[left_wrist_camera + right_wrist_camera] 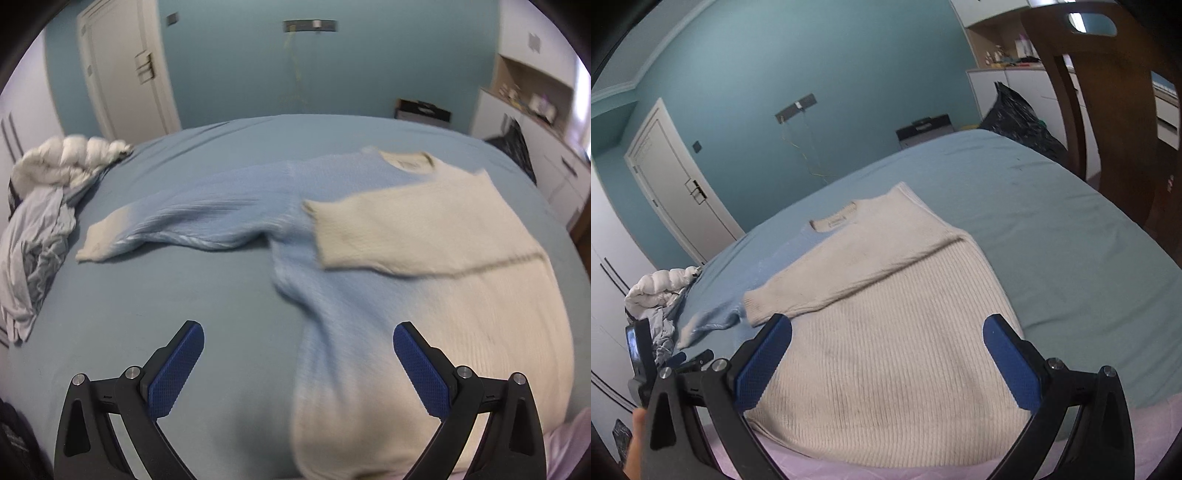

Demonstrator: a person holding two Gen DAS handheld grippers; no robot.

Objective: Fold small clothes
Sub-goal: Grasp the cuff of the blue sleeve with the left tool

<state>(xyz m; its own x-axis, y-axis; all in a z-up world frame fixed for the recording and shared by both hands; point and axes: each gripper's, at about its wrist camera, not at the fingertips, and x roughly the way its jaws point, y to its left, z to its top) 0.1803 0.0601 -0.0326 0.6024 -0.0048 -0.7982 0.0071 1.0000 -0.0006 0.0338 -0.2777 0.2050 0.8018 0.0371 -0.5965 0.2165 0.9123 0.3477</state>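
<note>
A knitted sweater [424, 314] [894, 332], cream on the right and fading to pale blue on the left, lies flat on the blue bed sheet [184, 295]. Its right sleeve [413, 236] [849, 273] is folded across the chest. The left sleeve [177, 225] stretches out to the left, cuff at the far end. My left gripper [298, 332] hovers open above the sweater's lower left edge, holding nothing. My right gripper [887, 326] hangs open over the cream body near the hem, holding nothing. The left gripper's body [646, 362] shows at the lower left of the right wrist view.
A crumpled pile of white and grey clothes [48, 206] [661, 295] lies at the bed's left edge. A dark wooden bed frame [1108, 110] rises on the right. A black bag [1019, 114] and white cabinets [546, 155] stand beyond the bed. A hand [635, 443] shows at the lower left.
</note>
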